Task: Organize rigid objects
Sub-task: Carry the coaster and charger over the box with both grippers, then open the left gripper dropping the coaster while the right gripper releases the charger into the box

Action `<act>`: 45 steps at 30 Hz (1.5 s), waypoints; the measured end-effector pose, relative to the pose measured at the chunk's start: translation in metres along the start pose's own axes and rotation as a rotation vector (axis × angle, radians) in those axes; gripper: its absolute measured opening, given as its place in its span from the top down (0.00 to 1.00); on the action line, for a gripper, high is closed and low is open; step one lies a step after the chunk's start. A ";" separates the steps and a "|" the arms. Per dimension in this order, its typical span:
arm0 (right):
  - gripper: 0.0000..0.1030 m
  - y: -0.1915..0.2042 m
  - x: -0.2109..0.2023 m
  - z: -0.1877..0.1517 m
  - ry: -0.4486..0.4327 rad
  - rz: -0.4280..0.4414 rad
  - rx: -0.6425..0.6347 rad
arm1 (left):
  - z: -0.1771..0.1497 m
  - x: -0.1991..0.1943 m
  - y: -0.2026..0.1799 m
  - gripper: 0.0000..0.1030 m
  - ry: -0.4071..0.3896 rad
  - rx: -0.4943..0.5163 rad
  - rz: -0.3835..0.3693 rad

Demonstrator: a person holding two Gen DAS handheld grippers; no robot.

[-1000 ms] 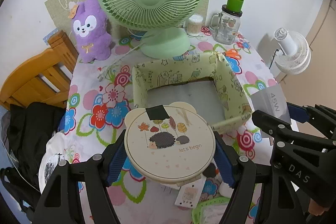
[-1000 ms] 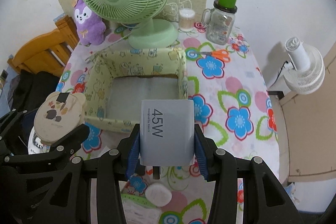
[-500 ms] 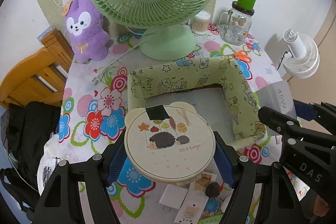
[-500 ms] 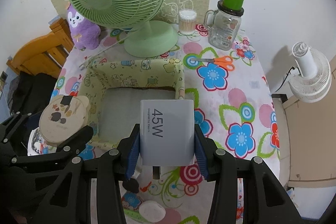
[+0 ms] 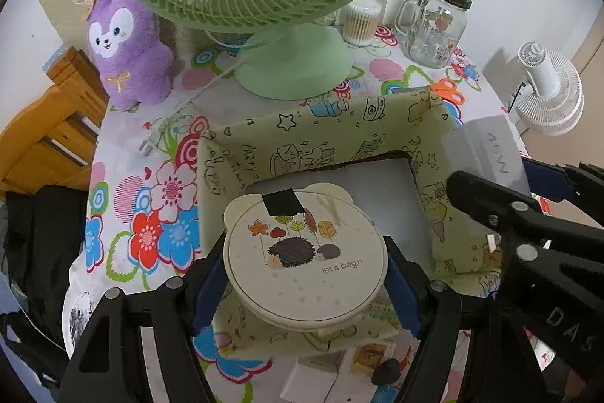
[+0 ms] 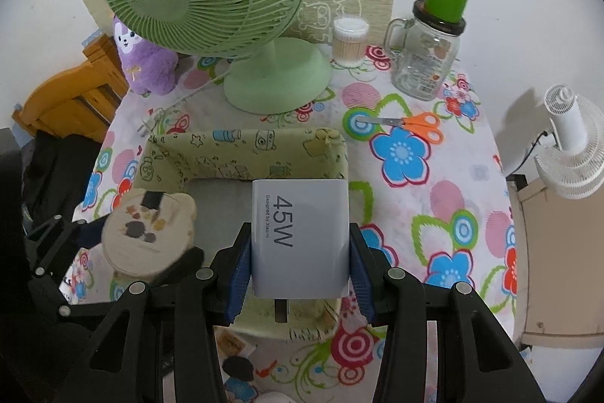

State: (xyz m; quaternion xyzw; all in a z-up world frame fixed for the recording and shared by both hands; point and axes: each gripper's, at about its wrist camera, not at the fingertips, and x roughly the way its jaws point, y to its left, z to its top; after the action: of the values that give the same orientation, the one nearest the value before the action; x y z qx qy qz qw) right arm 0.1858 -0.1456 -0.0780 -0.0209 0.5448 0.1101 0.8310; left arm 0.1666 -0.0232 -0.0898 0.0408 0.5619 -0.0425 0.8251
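Note:
My left gripper (image 5: 305, 270) is shut on a round cream case with a hedgehog picture (image 5: 305, 259) and holds it over the near left part of the yellow-green fabric bin (image 5: 302, 138). My right gripper (image 6: 300, 252) is shut on a grey 45W charger box (image 6: 300, 237) and holds it over the bin's near right side (image 6: 241, 153). The case also shows in the right wrist view (image 6: 145, 233), and the charger box in the left wrist view (image 5: 487, 153). The bin's grey floor (image 5: 396, 199) looks bare.
A green desk fan (image 6: 234, 6), a purple plush (image 5: 124, 44), a cotton-swab tub (image 6: 349, 40), a glass mug jar with green cup (image 6: 430, 51) and orange scissors (image 6: 419, 125) stand behind the bin. Small items lie near the table's front edge (image 5: 362, 361). A wooden chair (image 5: 45, 135) is at left.
Both grippers have moved forward with their loads, from in front of the bin to over its near side. Both grips are unchanged.

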 end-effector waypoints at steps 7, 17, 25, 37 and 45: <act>0.52 0.004 0.024 0.010 0.026 0.044 -0.010 | 0.006 0.018 -0.003 0.25 0.032 0.001 -0.010; 0.52 0.009 0.053 0.014 0.072 0.063 -0.029 | 0.006 0.041 -0.003 0.25 0.074 -0.007 -0.012; 0.52 0.009 0.068 0.017 0.080 0.039 -0.031 | 0.009 0.046 -0.002 0.18 0.053 -0.019 -0.012; 0.52 0.015 0.074 0.018 0.083 0.015 -0.054 | 0.011 0.037 -0.002 0.07 0.056 -0.038 -0.038; 0.48 0.016 0.073 0.019 0.083 0.007 -0.031 | 0.011 0.034 0.000 0.07 0.064 -0.055 -0.039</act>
State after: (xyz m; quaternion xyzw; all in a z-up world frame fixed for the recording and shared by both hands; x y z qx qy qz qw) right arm 0.2279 -0.1156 -0.1351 -0.0364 0.5773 0.1203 0.8068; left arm 0.1896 -0.0249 -0.1175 0.0087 0.5895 -0.0417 0.8066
